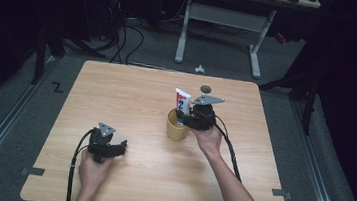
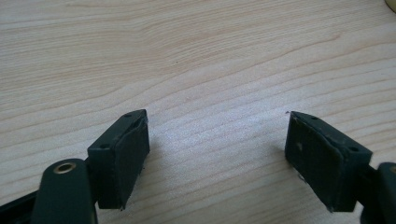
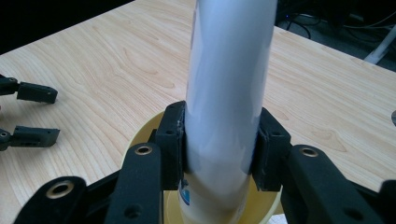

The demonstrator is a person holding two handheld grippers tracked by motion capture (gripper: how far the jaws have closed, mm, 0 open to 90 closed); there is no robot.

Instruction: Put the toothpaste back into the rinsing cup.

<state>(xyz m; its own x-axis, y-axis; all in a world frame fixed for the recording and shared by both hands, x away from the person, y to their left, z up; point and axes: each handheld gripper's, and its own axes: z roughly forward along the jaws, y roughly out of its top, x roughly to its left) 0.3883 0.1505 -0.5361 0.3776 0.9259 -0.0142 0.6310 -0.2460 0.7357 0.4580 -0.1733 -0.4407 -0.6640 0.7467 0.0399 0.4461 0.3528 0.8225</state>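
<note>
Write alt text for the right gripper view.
The right gripper clamps its two black jaws on an upright white tube whose lower end sits in a yellow cup. Behind is a light wooden table, with the left gripper open at far left.

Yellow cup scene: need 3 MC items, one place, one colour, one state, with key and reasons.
1. Where is the white tube?
A. flat on the table
B. standing in the yellow cup
C. on the floor

2. What colour is the table?
A. light wood
B. black
C. blue

3. How is the right gripper?
A. open, nothing between the jaws
B. lying unheld on the table
C. shut on the tube

Key: 1 B, its lower end sits inside the cup's rim; 2 A, pale wood grain shows in the left gripper view; 3 C, both pads press the tube's sides.
</note>
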